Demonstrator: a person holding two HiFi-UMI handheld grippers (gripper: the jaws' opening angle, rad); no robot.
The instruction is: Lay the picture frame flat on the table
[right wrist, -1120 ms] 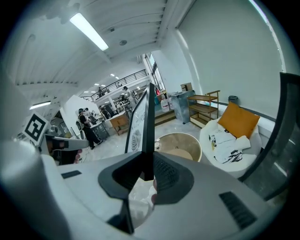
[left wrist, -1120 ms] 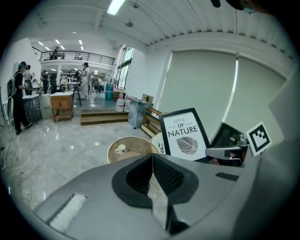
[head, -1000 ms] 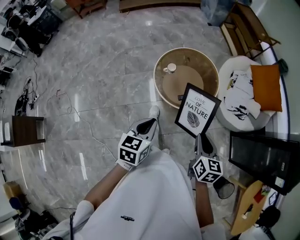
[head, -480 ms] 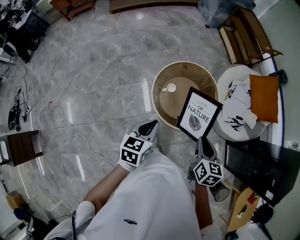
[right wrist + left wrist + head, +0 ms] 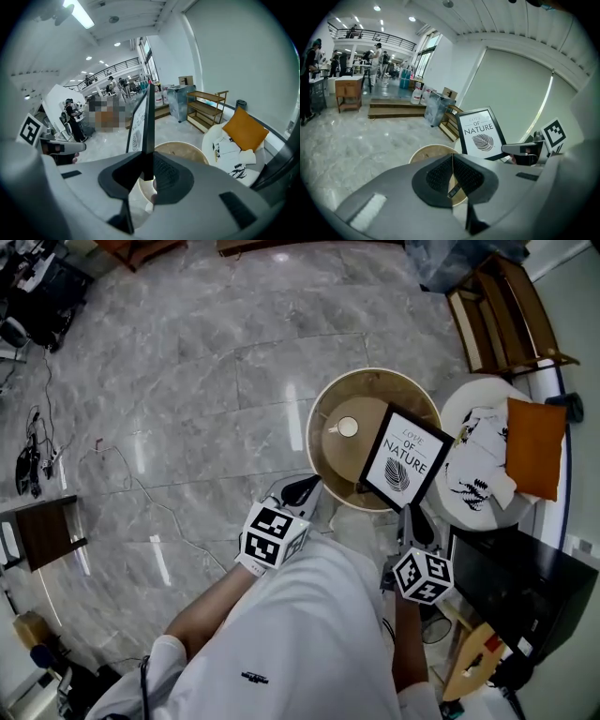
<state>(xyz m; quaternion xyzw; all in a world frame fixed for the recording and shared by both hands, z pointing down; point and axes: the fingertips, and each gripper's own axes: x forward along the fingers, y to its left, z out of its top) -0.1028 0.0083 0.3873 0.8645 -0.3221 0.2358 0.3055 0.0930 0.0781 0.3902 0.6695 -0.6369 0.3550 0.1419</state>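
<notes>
Since a second ago the picture frame (image 5: 405, 458) has shifted from beside the round table (image 5: 328, 465) to above its right half, where it is held tilted, not flat. Right gripper (image 5: 409, 515) jaws pinch the frame's bottom edge. Left gripper (image 5: 300, 491) jaws press together on nothing, at the table's near rim.

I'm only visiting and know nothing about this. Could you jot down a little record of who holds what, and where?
Held item: picture frame with a leaf print, upright
Holder: right gripper, shut on the frame's edge
Other tool: left gripper, shut, empty
Nearby: round table with a small white cup on it
Task status: frame not yet flat on the table
</notes>
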